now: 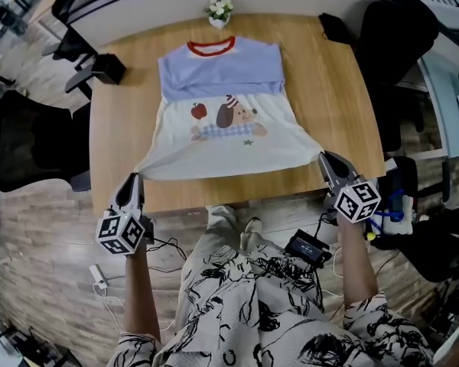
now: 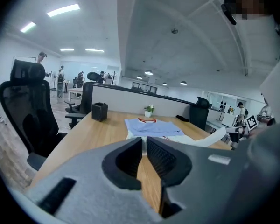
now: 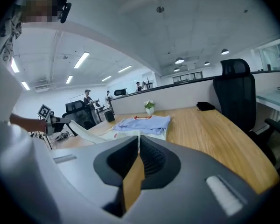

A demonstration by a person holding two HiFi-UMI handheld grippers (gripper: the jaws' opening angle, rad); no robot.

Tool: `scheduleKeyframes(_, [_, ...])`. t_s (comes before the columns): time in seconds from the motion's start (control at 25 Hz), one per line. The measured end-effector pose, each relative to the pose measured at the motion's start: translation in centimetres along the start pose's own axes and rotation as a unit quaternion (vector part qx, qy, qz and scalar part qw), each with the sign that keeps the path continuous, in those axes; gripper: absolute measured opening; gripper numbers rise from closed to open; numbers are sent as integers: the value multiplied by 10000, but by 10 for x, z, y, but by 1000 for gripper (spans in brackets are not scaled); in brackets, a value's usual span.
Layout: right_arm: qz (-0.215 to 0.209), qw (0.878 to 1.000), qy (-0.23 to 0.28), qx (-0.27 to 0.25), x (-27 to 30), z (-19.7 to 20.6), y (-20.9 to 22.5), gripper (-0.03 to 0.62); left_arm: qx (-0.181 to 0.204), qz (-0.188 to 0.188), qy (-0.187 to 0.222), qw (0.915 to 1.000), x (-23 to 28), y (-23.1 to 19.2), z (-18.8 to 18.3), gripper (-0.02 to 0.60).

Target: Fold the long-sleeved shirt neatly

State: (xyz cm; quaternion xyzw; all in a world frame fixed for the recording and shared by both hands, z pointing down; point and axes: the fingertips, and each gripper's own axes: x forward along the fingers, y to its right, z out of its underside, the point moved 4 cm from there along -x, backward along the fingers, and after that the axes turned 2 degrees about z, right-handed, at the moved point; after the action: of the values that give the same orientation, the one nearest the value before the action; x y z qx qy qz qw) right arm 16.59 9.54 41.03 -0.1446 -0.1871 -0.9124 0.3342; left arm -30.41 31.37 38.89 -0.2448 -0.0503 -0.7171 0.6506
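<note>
The shirt (image 1: 222, 140) lies front up on the wooden table (image 1: 333, 90): white body, blue top part, red collar, a dog and apple print. Its blue sleeves are folded across the chest. My left gripper (image 1: 135, 179) is shut on the near left hem corner, and my right gripper (image 1: 323, 159) is shut on the near right hem corner. Both corners are raised off the table's near edge, and the hem stretches taut between them. In the left gripper view the shirt (image 2: 151, 126) lies beyond the closed tips (image 2: 143, 139). The right gripper view shows the shirt (image 3: 144, 123) past its tips (image 3: 139, 138).
A small flower pot (image 1: 219, 10) stands at the far edge behind the collar. A black box (image 1: 107, 69) sits at the far left corner, a dark object (image 1: 335, 27) at the far right. Black office chairs (image 1: 19, 140) (image 1: 394, 37) flank the table.
</note>
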Motion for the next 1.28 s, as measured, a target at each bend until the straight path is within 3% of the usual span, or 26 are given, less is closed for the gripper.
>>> scheduleKeyframes(0.28, [335, 9985, 425, -32, 21, -61, 1, 25, 44, 366, 169, 9992, 30, -11, -72, 33])
scheduleKeyframes(0.6, [594, 9958, 687, -116, 61, -127, 14, 25, 396, 635, 186, 9970, 86, -26, -138, 34])
scheduleKeyframes(1.04, [521, 9956, 718, -300, 146, -187, 57, 25, 549, 513, 256, 9968, 170, -47, -193, 34])
scheduleKeyframes(1.28, [525, 9979, 388, 1, 201, -184, 93, 25, 349, 274, -114, 9989, 237, -63, -187, 34])
